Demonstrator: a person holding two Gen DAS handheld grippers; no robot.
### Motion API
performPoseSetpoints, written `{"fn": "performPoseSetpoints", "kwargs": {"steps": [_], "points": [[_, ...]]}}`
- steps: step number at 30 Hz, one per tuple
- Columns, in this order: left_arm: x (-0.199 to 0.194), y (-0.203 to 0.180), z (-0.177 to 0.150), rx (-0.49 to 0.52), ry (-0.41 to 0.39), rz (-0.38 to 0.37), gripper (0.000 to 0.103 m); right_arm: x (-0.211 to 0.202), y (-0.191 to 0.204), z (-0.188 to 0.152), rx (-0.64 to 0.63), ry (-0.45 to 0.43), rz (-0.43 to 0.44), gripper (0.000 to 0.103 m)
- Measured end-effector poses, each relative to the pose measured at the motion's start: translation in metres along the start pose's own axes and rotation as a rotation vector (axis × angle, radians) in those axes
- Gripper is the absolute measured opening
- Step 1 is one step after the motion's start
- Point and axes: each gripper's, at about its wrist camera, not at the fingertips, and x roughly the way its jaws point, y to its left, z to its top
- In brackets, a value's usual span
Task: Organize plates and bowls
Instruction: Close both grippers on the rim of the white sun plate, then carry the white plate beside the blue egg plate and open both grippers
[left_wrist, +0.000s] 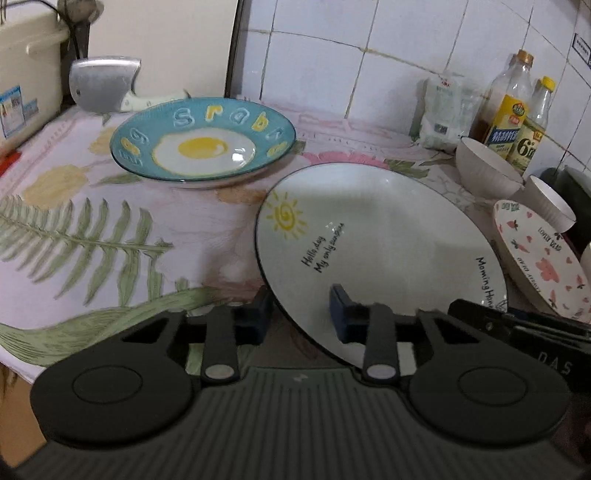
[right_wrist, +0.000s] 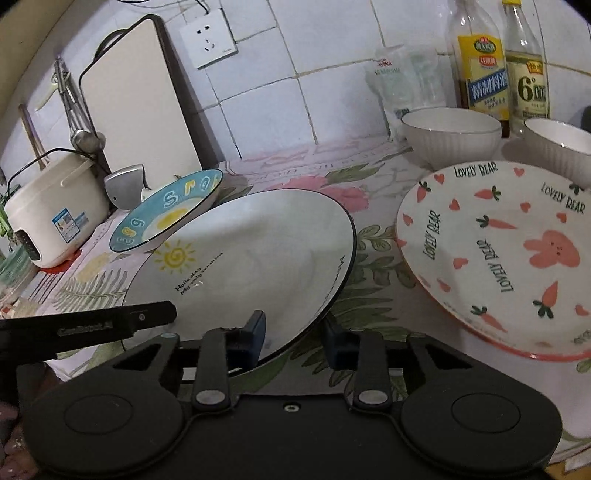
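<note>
Both my left fingers (left_wrist: 301, 314) and right fingers (right_wrist: 295, 338) pinch the sun plate (left_wrist: 376, 240) by its near rim, tilted above the surface (left_wrist: 110, 229). Nothing is stacked yet: egg plate (left_wrist: 203, 144), bear plate (right_wrist: 498, 251) and bowls (right_wrist: 450, 133) sit apart.

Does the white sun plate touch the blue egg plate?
Apart. In the left wrist view, flowered cloth shows plainly between the white sun plate and the blue egg plate; the right wrist view only overlaps them.
</note>
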Motion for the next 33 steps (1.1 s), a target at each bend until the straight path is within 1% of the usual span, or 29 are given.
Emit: {"fn": "performPoseSetpoints", "kwargs": {"steps": [5, 8, 11, 15, 20, 24, 28, 31, 33], "points": [[-0.001, -0.003, -0.002, 0.003, -0.026, 0.021, 0.028, -0.001, -0.003, -0.001, -0.02, -0.026, 0.019, 0.038], [-0.001, -0.005, -0.003, 0.03, -0.043, 0.027, 0.028, -0.002, -0.006, -0.004, -0.025, -0.057, 0.04, 0.038], [-0.003, -0.01, -0.001, 0.046, -0.052, 0.03, 0.028, -0.003, -0.007, -0.004, -0.036, -0.06, 0.037, 0.038], [-0.008, -0.019, 0.008, 0.068, -0.08, 0.045, 0.028, -0.007, -0.01, 0.005, -0.017, -0.071, 0.043, 0.038], [-0.008, -0.024, 0.034, 0.061, -0.09, 0.029, 0.028, -0.012, -0.011, 0.031, -0.031, -0.101, 0.051, 0.038], [-0.002, -0.037, 0.052, 0.095, -0.117, 0.054, 0.028, -0.006, -0.015, 0.056, -0.03, -0.098, 0.051, 0.038], [0.016, -0.048, 0.073, 0.104, -0.112, 0.059, 0.028, 0.005, -0.02, 0.077, -0.028, -0.082, 0.028, 0.038], [0.032, -0.045, 0.089, 0.1, -0.101, 0.055, 0.028, 0.018, -0.026, 0.095, -0.002, -0.058, 0.009, 0.038], [0.047, -0.04, 0.102, 0.086, -0.081, 0.044, 0.028, 0.028, -0.029, 0.106, 0.004, -0.045, -0.012, 0.038]]}}
